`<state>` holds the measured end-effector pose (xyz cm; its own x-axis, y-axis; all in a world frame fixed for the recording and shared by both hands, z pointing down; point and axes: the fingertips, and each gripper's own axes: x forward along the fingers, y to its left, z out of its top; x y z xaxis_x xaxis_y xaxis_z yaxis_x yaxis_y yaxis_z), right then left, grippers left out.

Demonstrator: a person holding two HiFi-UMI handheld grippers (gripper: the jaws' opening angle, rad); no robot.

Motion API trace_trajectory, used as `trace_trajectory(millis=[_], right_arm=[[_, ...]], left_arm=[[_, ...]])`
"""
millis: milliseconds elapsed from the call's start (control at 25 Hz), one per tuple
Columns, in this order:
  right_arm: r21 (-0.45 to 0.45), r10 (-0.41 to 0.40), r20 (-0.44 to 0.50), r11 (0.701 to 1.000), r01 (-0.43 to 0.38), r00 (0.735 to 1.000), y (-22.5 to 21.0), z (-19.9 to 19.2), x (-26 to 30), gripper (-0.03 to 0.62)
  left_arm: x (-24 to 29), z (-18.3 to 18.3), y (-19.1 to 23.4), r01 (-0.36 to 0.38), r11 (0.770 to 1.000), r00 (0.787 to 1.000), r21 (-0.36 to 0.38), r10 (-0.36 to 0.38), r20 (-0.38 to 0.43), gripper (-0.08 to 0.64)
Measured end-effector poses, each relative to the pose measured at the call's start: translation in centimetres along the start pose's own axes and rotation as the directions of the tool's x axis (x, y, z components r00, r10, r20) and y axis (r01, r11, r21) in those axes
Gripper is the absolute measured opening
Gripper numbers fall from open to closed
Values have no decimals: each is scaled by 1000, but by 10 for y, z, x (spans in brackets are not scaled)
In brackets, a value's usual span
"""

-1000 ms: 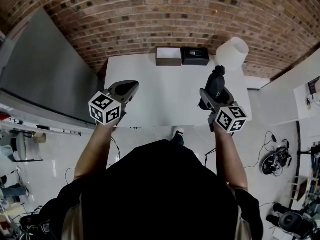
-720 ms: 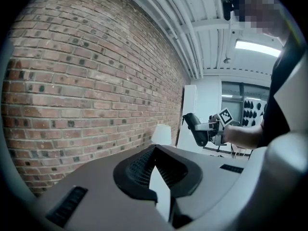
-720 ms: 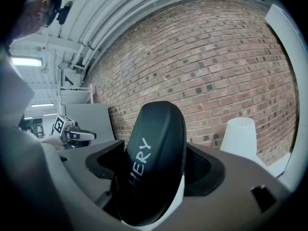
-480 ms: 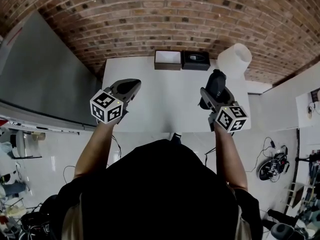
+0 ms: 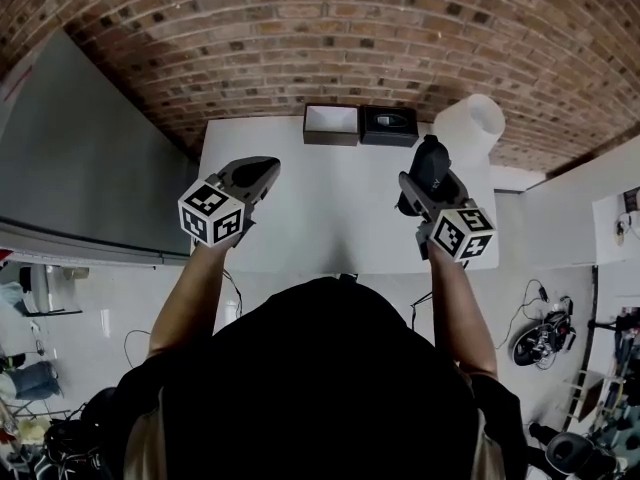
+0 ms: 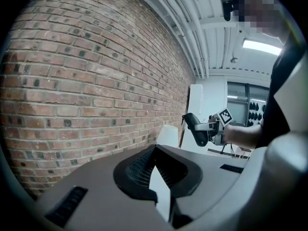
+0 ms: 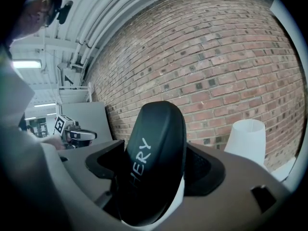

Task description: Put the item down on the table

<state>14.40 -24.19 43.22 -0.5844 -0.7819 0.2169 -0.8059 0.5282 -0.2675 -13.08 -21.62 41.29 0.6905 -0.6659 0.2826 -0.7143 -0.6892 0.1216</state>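
Filling the far side of the head view, a brick wall (image 5: 330, 28) curves behind a white table (image 5: 330, 218), with a tall grey panel (image 5: 80, 158) standing to the table's left. One white cone-like shade (image 5: 468, 126) stands at the table's far right corner. Two small boxes sit side by side and touching at the far edge. The left box (image 5: 331, 124) is open with its pale inside showing. The dark box (image 5: 390, 125) holds a dark shape too small to name. There are two grippers, one in each of the person's hands, each carrying a marker cube at its rear, and both are raised over the near half of the table, well apart from each other. The left gripper (image 5: 250, 180) has its jaws drawn together with nothing between the ribbed pads, only a thin pale sliver showing at the seam. The right gripper (image 5: 430, 173) has its jaws clamped on the single black item (image 7: 155, 158), a smooth rounded piece with the white letters "HERY" along its side. The item stands upright between the pads and rises above the jaw tips. In the head view it hangs over the table's right side, near the shade and the dark box but touching neither.
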Motion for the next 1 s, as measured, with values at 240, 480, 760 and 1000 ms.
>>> trace_trajectory(millis=[240, 480, 760, 1000], right_arm=[[-4, 8, -4, 1000, -8, 1000, -13, 7, 15, 383], [-8, 15, -4, 1000, -15, 1000, -21, 12, 26, 383], [-3, 21, -14, 1000, -21, 1000, -29, 12, 37, 383], [0, 29, -24, 1000, -29, 999, -30, 9, 47, 383]], left_arm=[[12, 8, 10, -13, 1000, 1000, 2, 13, 6, 15], [21, 9, 18, -20, 1000, 1000, -4, 20, 7, 15], [28, 3, 27, -27, 999, 1000, -25, 27, -1, 15], [31, 4, 34, -37, 999, 999, -28, 37, 2, 15]])
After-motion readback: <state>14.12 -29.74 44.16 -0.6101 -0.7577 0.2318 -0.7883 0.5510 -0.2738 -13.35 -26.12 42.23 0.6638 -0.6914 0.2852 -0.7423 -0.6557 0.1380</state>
